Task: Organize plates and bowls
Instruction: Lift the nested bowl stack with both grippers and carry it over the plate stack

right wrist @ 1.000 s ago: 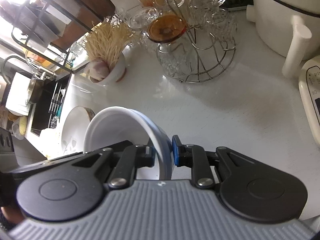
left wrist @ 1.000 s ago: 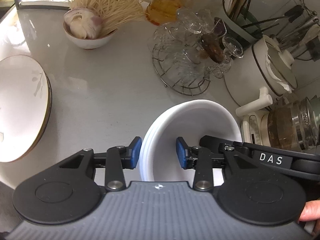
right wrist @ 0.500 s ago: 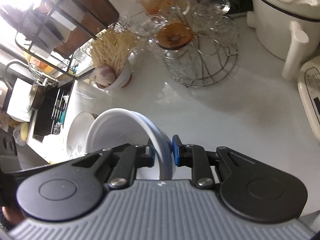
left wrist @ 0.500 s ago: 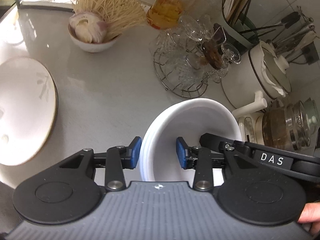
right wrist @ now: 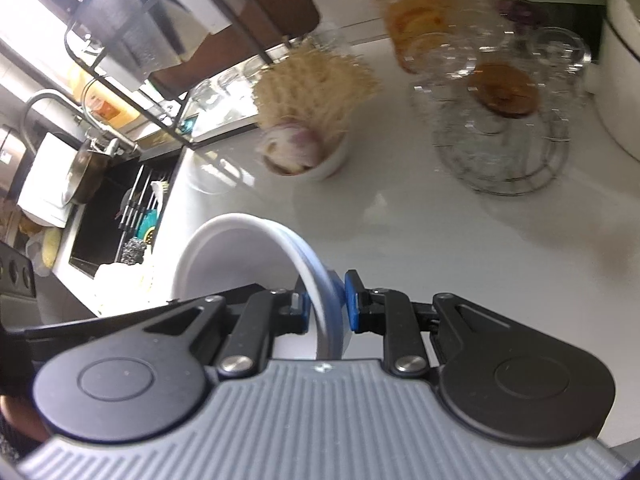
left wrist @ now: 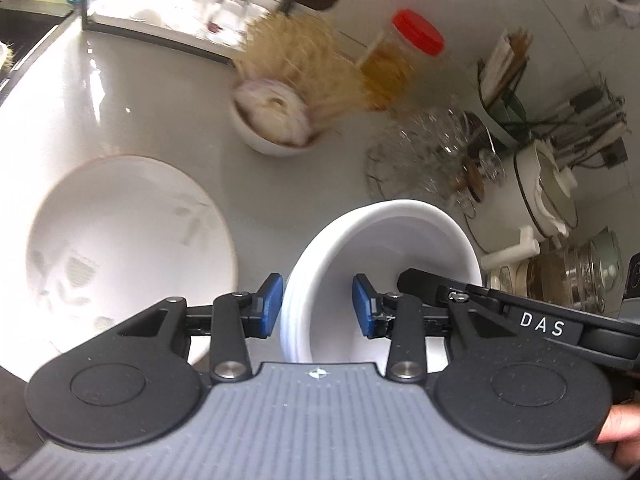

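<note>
A stack of white bowls (left wrist: pixel 400 240) hangs tilted above the counter, carried by both grippers. My left gripper (left wrist: pixel 317 306) is shut on the stack's left rim, one blue pad outside and one inside. My right gripper (right wrist: pixel 326 304) is shut on the opposite rim of the same stack (right wrist: pixel 232 256). One of its black fingers (left wrist: pixel 440 290), labelled DAS, shows inside the bowl in the left wrist view. A large white plate (left wrist: pixel 120 240) with a gold rim and a faint leaf pattern lies on the counter just left of the stack.
Behind stand a small bowl of garlic and dry noodles (left wrist: pixel 276 120), a red-lidded jar (left wrist: pixel 400 60), a wire rack of glass cups (left wrist: pixel 432 160) and a white pot (left wrist: pixel 540 192). A sink (right wrist: pixel 120 216) lies at the counter's left end.
Both grippers have carried the bowl stack to the left along the counter. The gold-rimmed plate now sits much closer to the left gripper. The grip on the stack is unchanged.
</note>
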`<state>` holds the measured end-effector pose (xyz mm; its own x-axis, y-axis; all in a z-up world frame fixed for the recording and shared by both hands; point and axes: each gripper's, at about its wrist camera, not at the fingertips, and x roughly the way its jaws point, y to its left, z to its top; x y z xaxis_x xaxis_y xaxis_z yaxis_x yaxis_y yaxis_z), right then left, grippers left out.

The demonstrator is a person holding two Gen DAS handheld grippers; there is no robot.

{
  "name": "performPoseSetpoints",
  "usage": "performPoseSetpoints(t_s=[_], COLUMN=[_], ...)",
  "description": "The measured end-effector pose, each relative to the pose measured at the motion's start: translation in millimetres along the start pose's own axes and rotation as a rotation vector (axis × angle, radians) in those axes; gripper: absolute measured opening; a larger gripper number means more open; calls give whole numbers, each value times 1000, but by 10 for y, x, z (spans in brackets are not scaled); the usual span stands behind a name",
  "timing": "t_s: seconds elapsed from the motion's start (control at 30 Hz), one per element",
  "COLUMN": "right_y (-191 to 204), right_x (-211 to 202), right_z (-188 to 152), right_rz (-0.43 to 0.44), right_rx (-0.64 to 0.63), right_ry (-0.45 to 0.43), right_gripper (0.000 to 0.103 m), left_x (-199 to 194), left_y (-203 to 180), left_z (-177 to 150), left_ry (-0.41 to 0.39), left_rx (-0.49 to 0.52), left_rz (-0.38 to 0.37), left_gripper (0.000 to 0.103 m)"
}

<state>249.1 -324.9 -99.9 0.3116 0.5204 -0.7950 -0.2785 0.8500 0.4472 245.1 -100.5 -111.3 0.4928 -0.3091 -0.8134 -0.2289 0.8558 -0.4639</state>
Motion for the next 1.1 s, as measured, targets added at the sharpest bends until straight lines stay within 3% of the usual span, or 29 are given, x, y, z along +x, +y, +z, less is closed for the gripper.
performPoseSetpoints(t_s=[0.33,0.6,1.1], right_y=[651,927,961], right_x=[458,934,1262], right_z=[-39,-176,-206], right_rz=[11,-31,-127], right_rx=[-59,-52,32], right_ry=[33,66,96], right_gripper=[21,21,21], left_x=[-260,-154,146], left_y=[758,1342,1633], left_z=[150,176,215], left_ry=[-9,39,106], left_rx=[-44,-79,-72], left_rz=[26,38,-5], left_gripper=[42,43,43])
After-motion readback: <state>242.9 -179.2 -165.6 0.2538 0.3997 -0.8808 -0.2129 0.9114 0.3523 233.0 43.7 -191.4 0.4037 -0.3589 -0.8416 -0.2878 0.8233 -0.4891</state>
